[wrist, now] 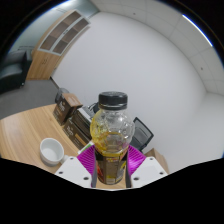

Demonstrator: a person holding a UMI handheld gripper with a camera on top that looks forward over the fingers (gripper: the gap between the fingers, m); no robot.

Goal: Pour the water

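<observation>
A clear plastic bottle (111, 130) with a black cap and yellowish liquid stands upright between my fingers, its label low by the pads. My gripper (111, 165) is shut on the bottle, both magenta pads (88, 160) pressing its sides. The bottle appears lifted above the wooden table (30, 125). A white cup (52, 151) sits on the table to the left of the fingers, apart from the bottle.
A dark object (76, 122) and a black mesh chair back (142, 130) lie beyond the bottle. White walls rise behind, with a wooden shelf unit (55, 45) at the far left.
</observation>
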